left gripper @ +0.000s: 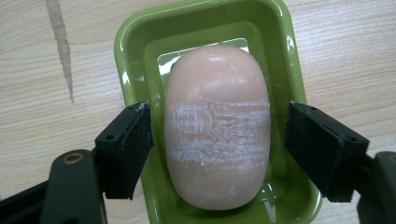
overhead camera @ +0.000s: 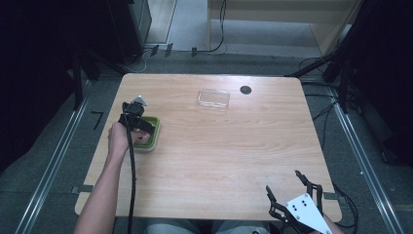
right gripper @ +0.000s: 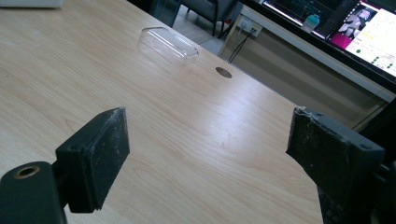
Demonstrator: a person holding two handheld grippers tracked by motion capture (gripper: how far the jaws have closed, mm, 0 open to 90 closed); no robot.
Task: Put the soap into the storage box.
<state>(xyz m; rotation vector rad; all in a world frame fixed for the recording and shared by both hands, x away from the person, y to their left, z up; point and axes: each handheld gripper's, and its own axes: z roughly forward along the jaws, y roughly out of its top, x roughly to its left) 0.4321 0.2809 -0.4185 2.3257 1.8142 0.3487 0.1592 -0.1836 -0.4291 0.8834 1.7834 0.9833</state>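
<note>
A pale pink bar of soap (left gripper: 217, 126) lies in a green dish (left gripper: 135, 56) at the table's left side. Its top is scuffed with white streaks. My left gripper (left gripper: 219, 144) reaches down over the dish (overhead camera: 155, 139), one jaw on each side of the soap. A narrow gap shows between each pad and the bar, so the gripper is open. My right gripper (overhead camera: 282, 180) rests near the table's front right edge. Its jaws (right gripper: 208, 149) stand wide open over bare wood with nothing between them.
A clear plastic lid (overhead camera: 213, 99) lies at the back middle of the table, with a dark round hole (overhead camera: 245, 89) in the tabletop beside it. Both also appear ahead of the right gripper, the lid (right gripper: 168, 45) and the hole (right gripper: 223, 72). Lit screens (right gripper: 369, 28) stand beyond the table.
</note>
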